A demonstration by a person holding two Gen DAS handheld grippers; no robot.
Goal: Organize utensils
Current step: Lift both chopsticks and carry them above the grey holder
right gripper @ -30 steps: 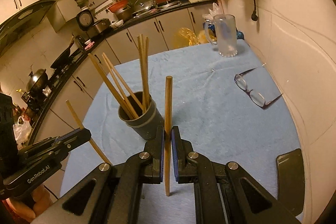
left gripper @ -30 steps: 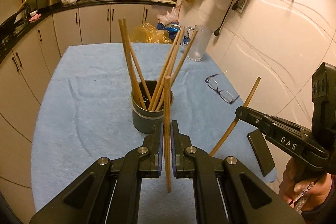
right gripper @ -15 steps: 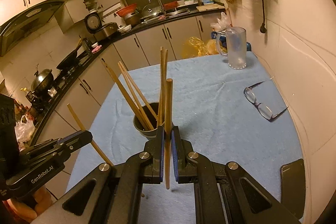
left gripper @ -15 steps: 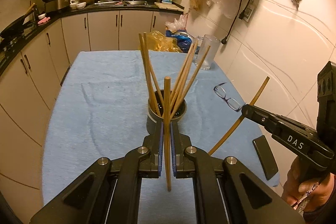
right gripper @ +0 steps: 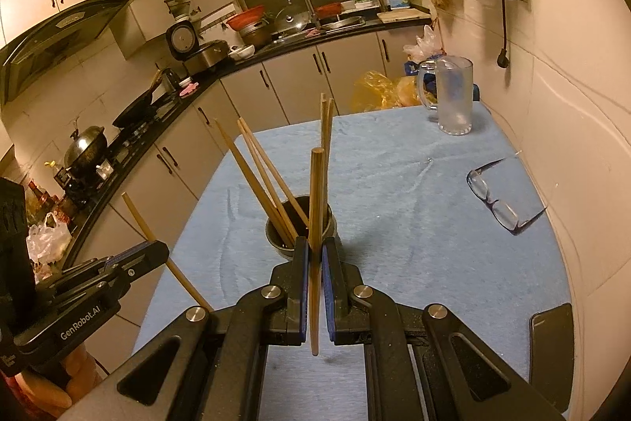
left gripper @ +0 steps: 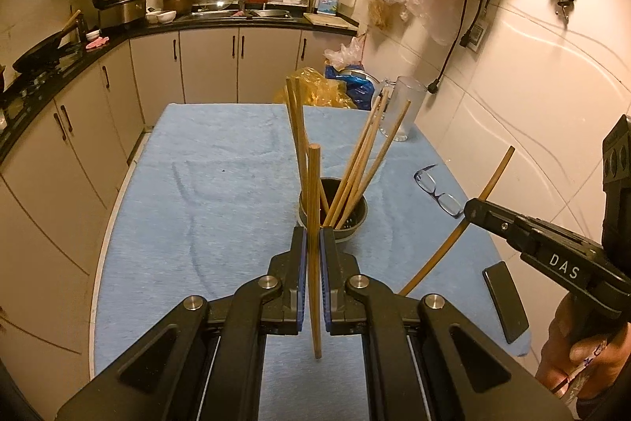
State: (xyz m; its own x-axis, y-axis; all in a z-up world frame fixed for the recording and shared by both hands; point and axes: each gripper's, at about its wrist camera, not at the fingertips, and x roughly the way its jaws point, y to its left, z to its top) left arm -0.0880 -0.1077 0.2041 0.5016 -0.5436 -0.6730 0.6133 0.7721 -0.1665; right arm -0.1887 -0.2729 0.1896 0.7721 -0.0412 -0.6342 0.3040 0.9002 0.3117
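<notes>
Left wrist view: the left gripper point(left gripper: 312, 255) is clamped on an upright chopstick point(left gripper: 313, 223), with the dark utensil holder point(left gripper: 333, 219) just beyond the jaws; its splayed chopsticks could snag the incoming one and tip the holder.

Right wrist view: the right gripper point(right gripper: 315, 263) is clamped on a second chopstick point(right gripper: 316, 223), holder just ahead of the jaws; converging with the other gripper risks a collision.

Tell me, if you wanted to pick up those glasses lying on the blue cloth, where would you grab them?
Probably at the bridge between the lenses of the glasses, coming straight down from above. They lie flat on the blue cloth with the arms unfolded, so the frame's thin middle is the one narrow, stiff part the tongs could close across without pressing on a lens. Both tongs already hold a chopstick each.
</notes>
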